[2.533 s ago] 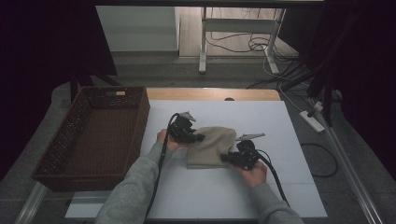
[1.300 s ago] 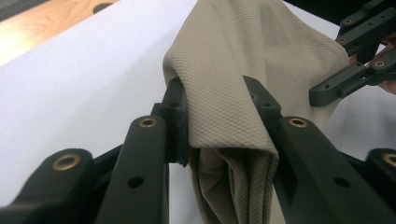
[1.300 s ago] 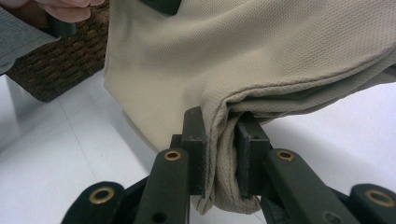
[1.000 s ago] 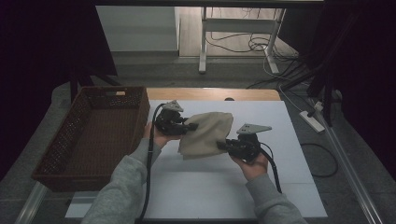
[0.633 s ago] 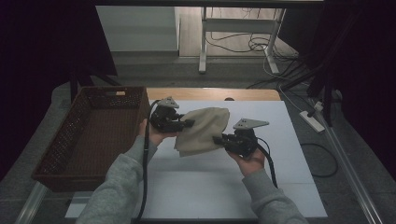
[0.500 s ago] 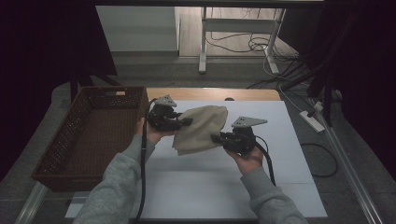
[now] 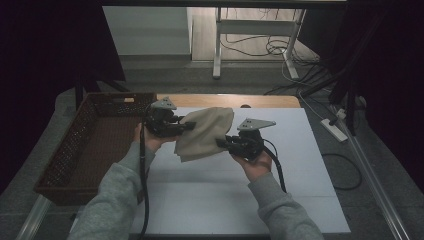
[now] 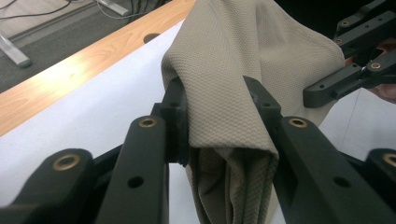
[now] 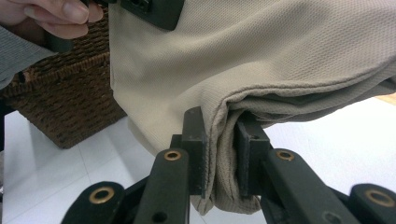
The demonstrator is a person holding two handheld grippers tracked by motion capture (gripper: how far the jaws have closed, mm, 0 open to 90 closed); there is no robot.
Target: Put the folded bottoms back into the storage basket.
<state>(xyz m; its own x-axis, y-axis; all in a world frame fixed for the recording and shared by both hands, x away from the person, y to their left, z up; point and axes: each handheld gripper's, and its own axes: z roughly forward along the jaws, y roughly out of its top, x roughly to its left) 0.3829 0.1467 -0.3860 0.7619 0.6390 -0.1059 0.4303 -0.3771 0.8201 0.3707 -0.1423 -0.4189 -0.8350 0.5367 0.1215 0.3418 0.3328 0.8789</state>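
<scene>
At the far left a brown wicker basket point(image 7: 95, 145) sits empty on the table edge, just beside the white board point(image 7: 240, 200) that covers most of the tabletop. Next comes the left gripper point(image 7: 186, 126), its jaws clamped on one folded end of a beige cloth point(image 7: 205, 132); the left gripper view shows the fabric bunched between the two black jaws. The cloth hangs in the air between both hands, clear of the board, folded over on itself. To the right, the right gripper point(image 7: 222, 144) is closed on the opposite folded edge, with several layers pinched together.

By the look of it, the folding is done and the cloth is lifted; what seems left is carrying it over to the basket and letting go.

Beyond the board runs a strip of bare wood point(image 7: 230, 100). The room behind is dim, with metal desk legs point(image 7: 217, 45) and loose cables point(image 7: 270, 47) on the floor.
</scene>
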